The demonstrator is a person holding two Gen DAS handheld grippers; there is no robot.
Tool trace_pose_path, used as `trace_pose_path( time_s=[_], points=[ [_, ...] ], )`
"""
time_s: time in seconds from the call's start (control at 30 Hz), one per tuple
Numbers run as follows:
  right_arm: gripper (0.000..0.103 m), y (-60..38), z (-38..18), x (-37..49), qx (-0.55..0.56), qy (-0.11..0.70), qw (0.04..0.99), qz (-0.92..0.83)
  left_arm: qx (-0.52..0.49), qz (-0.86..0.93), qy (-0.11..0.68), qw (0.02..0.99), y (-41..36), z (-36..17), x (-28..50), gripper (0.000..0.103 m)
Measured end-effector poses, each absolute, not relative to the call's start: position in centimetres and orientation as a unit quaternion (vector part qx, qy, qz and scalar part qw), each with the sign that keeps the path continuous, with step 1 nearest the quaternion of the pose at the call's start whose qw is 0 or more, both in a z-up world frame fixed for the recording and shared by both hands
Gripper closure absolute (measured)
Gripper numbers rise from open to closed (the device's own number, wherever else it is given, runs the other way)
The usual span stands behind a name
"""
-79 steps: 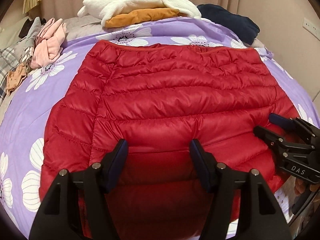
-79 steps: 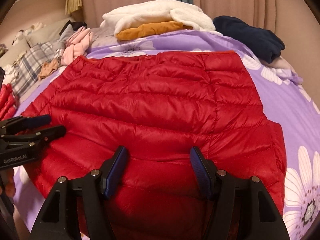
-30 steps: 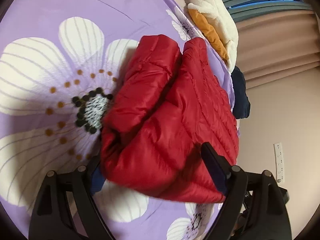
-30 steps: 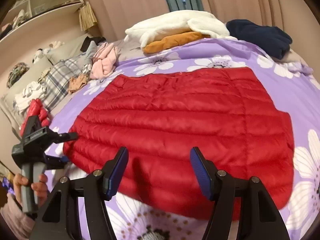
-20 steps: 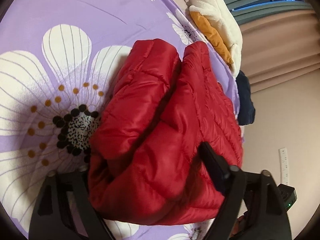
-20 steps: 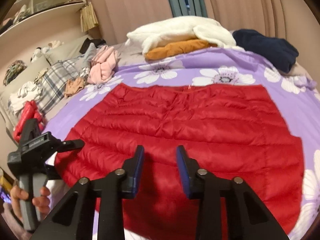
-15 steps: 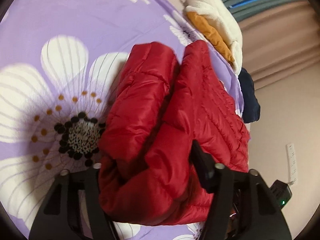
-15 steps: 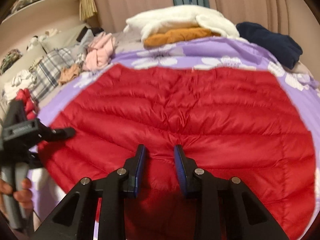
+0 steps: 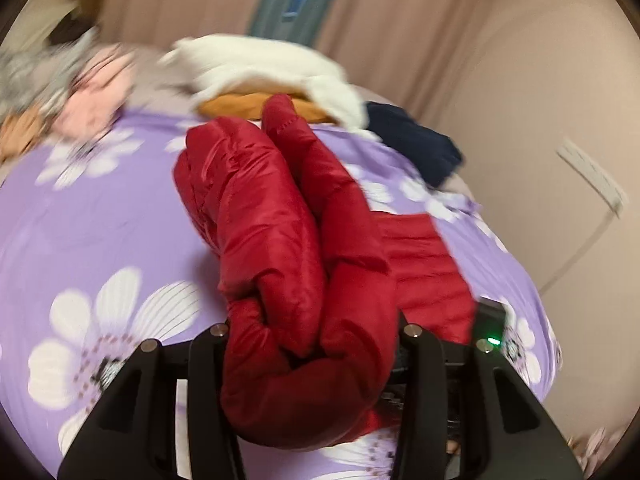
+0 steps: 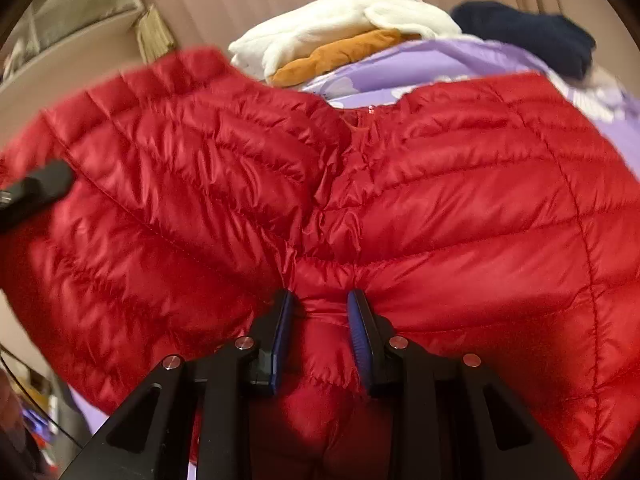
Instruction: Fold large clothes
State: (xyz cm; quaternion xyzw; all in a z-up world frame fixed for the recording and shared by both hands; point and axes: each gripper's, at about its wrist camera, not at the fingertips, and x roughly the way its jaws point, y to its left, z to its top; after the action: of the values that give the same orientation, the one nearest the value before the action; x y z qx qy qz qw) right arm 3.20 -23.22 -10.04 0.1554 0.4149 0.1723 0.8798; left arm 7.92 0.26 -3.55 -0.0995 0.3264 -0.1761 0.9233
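Note:
A red quilted puffer jacket point(image 9: 280, 220) lies on a purple flowered bedspread point(image 9: 100, 220). My left gripper point(image 9: 312, 332) has a thick rolled bunch of the jacket's side between its jaws, which are closing on it and pressing it; the bunch hangs lifted above the bed. In the right wrist view the jacket point(image 10: 440, 200) fills the frame, its left side raised. My right gripper point(image 10: 320, 304) is shut on a small pinch of fabric at the near edge. A left gripper finger point(image 10: 36, 192) shows at the left edge of that view.
White and orange folded clothes point(image 9: 272, 68) are piled at the bed's far end, with a navy garment point(image 9: 412, 140) to their right and pink clothing point(image 9: 100, 100) to their left. A wall with a socket point(image 9: 592, 180) is at the right. Shelves point(image 10: 80, 20) stand at the far left.
The left gripper closed on the jacket's side, rolled upright and rose, lifting that side off the bed. The right gripper shut on a pinch at the near edge and sank a little.

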Motion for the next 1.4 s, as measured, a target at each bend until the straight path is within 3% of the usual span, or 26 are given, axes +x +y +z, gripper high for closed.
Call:
trace_pose_path(
  time_s=[0.3, 0.53, 0.67, 1.0, 1.07, 1.13, 1.2, 1.4],
  points=[
    [0.077, -27.6, -11.0, 3.5, 0.314, 0.43, 0.816, 0.225, -0.024, -0.229, 0.335, 0.914, -5.8, -3.4, 8.7, 0.057],
    [0.077, -33.9, -6.1, -2.0, 0.25, 0.382, 0.876, 0.153, 0.025, -0.233, 0.331, 0.914, -8.1, -3.9, 8.7, 0.057],
    [0.077, -38.1, -6.6, -3.7, 0.264, 0.38, 0.882, 0.089, 0.063, -0.245, 0.33, 0.909, -10.8, -4.7, 8.6, 0.057],
    [0.077, -41.3, -11.4, -3.8, 0.426, 0.385, 0.808, 0.131, 0.152, -0.305, 0.368, 0.865, -16.3, -9.9, 9.5, 0.034],
    [0.072, -42.7, -11.5, -4.0, 0.462, 0.369, 0.794, 0.142, 0.152, -0.318, 0.368, 0.86, -16.1, -10.1, 9.3, 0.029],
    [0.051, -43.5, -10.7, -4.4, 0.479, 0.341, 0.793, 0.161, 0.148, -0.327, 0.371, 0.856, -15.9, -10.2, 9.4, 0.027],
    [0.043, -43.6, -9.8, -3.9, 0.492, 0.319, 0.789, 0.186, 0.148, -0.331, 0.373, 0.854, -15.9, -10.1, 9.3, 0.027],
    [0.042, -42.2, -8.2, 1.2, 0.499, 0.315, 0.771, 0.239, 0.145, -0.332, 0.377, 0.853, -16.1, -10.3, 8.9, 0.027]
  ],
)
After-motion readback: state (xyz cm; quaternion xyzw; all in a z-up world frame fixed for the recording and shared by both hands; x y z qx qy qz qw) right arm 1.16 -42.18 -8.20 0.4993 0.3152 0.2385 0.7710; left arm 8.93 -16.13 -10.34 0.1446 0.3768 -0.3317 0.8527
